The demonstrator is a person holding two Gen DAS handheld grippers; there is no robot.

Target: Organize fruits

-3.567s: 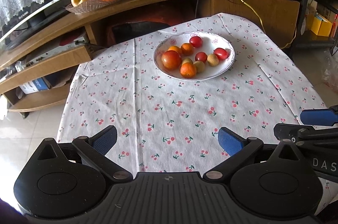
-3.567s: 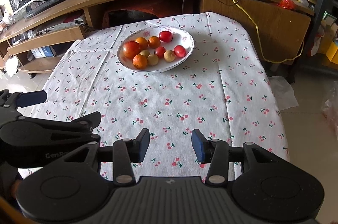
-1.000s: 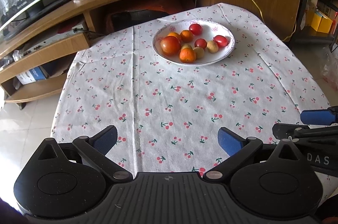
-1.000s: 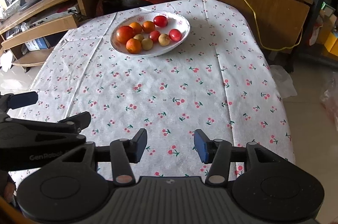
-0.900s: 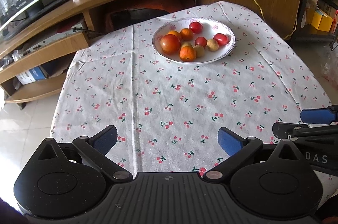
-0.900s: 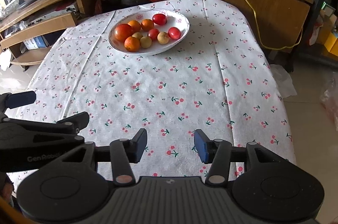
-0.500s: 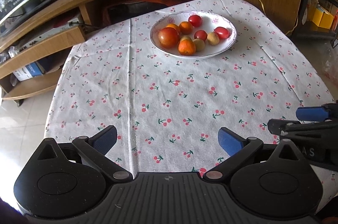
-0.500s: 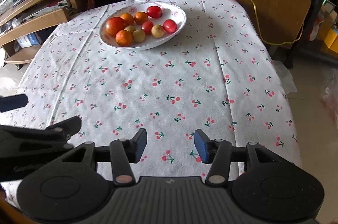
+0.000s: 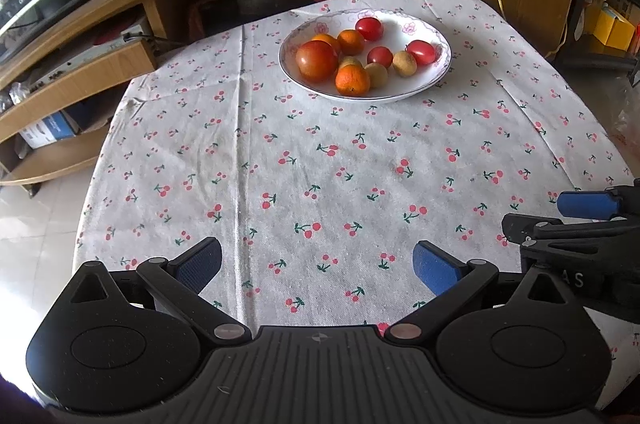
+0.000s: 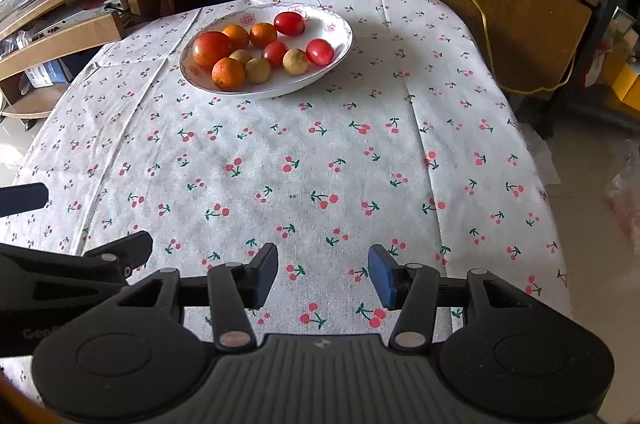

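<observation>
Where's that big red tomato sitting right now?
The big red tomato sits at the left edge of the white plate on the far side of the table, touching a small orange beside it.

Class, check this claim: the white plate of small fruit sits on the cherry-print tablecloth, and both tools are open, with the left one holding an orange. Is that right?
Not quite. The left tool holds nothing; the left wrist view shows only tablecloth between its fingers. The rest stands: the white plate sits on the cloth and the right tool is open too.
</observation>
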